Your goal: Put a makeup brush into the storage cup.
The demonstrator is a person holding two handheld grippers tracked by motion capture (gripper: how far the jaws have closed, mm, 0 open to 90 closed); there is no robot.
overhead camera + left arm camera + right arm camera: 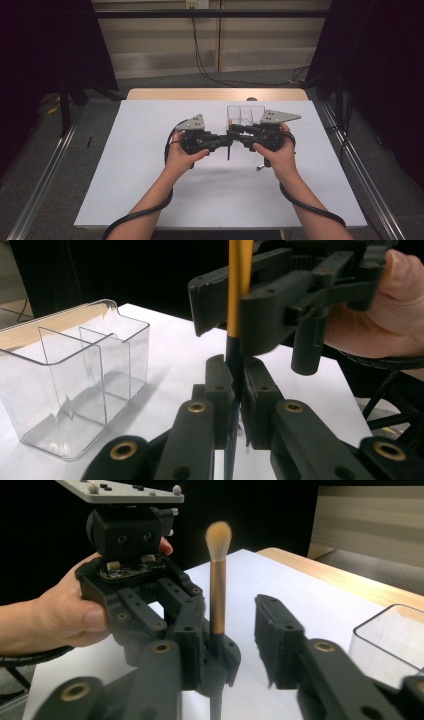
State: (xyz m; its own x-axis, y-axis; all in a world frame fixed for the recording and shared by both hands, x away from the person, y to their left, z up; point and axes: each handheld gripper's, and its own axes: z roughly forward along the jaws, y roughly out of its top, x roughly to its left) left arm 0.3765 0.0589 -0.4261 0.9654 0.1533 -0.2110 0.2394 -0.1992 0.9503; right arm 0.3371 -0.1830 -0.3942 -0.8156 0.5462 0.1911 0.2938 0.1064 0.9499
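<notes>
a: left gripper view has the left gripper (239, 390) with its jaws clamped on the black lower handle of an upright makeup brush (239, 285) with a gold metal ferrule.

b: high view agrees, the left gripper (226, 141) sits near the middle of the sheet, and the dark handle hangs below it toward 6 o'clock.

a: right gripper view puts the right gripper (235, 645) with jaws apart on either side of the brush (218, 595), no pad pressing on it. the tan bristles point to 12 o'clock.

b: and the clear plastic box with dividers (245, 114)?

a: it stands on the white table sheet (150, 180) at about 12 o'clock from the right gripper (235, 131), just behind it. the brush is outside the box, held up between the two tools.
</notes>
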